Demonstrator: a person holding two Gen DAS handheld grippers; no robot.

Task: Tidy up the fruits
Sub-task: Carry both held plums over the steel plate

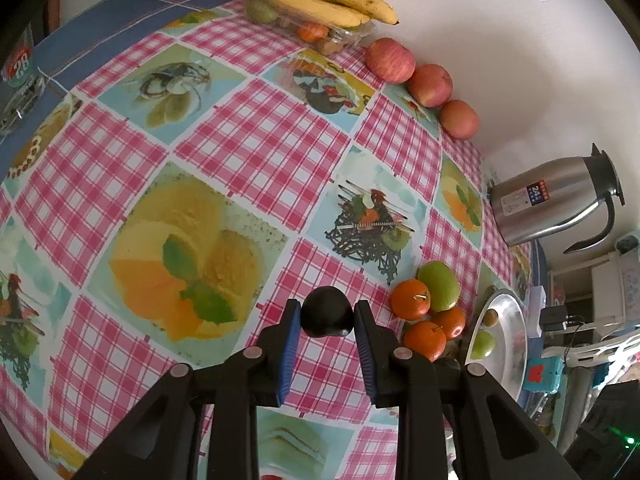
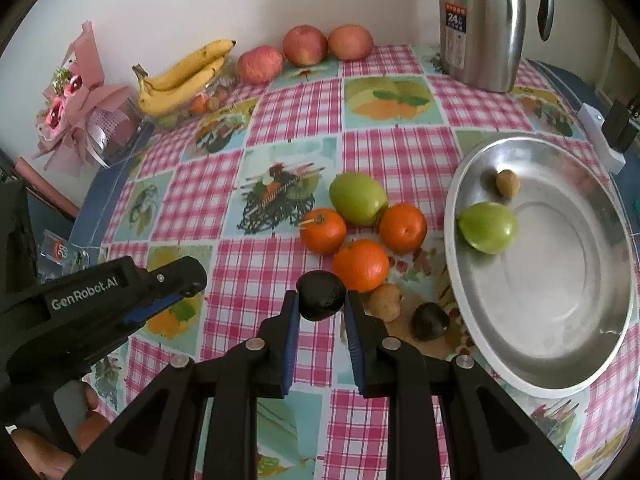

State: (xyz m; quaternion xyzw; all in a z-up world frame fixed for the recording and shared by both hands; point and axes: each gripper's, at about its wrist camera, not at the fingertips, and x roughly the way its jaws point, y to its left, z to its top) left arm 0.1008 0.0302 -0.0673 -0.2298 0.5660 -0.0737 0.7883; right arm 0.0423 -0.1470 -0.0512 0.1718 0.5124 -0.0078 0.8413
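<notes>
My left gripper (image 1: 327, 316) is shut on a small dark round fruit (image 1: 326, 312), held above the checked tablecloth. My right gripper (image 2: 321, 300) is shut on another dark fruit (image 2: 321, 295). In the right wrist view the left gripper (image 2: 172, 292) shows at the left, its held fruit hidden. Three oranges (image 2: 360, 265) and a green fruit (image 2: 357, 198) lie in a cluster just ahead. A brown fruit (image 2: 385, 302) and a dark fruit (image 2: 430, 321) lie beside the steel bowl (image 2: 560, 360), which holds a green fruit (image 2: 487, 227) and a small brown fruit (image 2: 507, 183).
Three red apples (image 2: 305, 45) line the back wall. Bananas (image 2: 184, 78) rest on a clear box of fruit. A steel thermos jug (image 2: 480, 24) stands at the back right. A pink bouquet (image 2: 76, 100) sits at the left edge. The table (image 2: 280, 120) carries a pink checked cloth.
</notes>
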